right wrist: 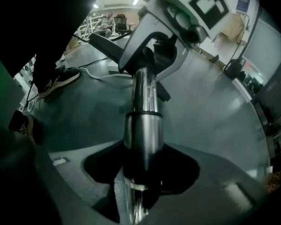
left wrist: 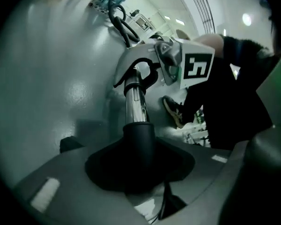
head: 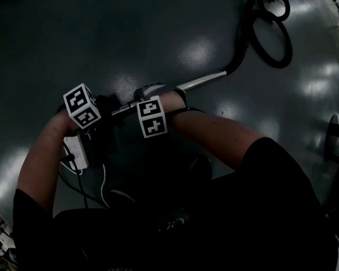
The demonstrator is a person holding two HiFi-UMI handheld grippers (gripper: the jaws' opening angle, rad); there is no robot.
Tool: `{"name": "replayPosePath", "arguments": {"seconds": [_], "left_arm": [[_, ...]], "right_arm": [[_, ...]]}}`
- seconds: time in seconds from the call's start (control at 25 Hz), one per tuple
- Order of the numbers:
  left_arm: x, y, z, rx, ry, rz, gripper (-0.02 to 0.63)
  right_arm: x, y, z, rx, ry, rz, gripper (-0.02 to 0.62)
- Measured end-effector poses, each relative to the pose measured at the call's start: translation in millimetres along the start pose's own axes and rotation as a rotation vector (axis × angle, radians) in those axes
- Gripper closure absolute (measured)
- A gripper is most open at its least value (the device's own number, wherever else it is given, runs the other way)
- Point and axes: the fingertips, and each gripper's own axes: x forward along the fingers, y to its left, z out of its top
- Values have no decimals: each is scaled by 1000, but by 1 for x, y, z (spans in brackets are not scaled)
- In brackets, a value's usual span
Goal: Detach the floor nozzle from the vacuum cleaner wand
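Observation:
The chrome vacuum wand (head: 203, 82) runs from the black hose (head: 271, 44) down to my two grippers, which sit close together over the dark floor. My left gripper (left wrist: 140, 172) is shut on the nozzle's black neck (left wrist: 140, 139), where the wand (left wrist: 136, 104) enters it. Just along the tube, my right gripper (right wrist: 143, 172) is shut on the wand (right wrist: 143, 130). Each gripper view shows the other gripper clamped further up the tube: the right gripper (left wrist: 147, 71) and the left gripper (right wrist: 152, 50). The nozzle head is hidden in the dark head view.
A white box with cables (head: 76, 151) lies on the floor by my left forearm. The hose loops at the top right of the head view. A person's shoe (left wrist: 173, 111) stands close behind the wand. Furniture and railings stand far off (right wrist: 103, 20).

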Motion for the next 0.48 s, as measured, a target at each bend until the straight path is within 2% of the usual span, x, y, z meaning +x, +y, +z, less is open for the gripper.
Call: {"name": "replayPosePath", "arguments": {"seconds": [0.24,0.4,0.44,0.48], "left_arm": [[-10,6,0,192,63,490,445],[-17,20,-10,369,204,865,452],[-19,25,-9,406,228,932,449],[-20,27,-8,418,225,959,446]], "right_arm": [[-14,11,10,52,-33,145,399],[-19,12,14,91,-25,193,405],[-19,10,13,95,-17,186,407],[-19,9,13,96,-10,175,408]]}}
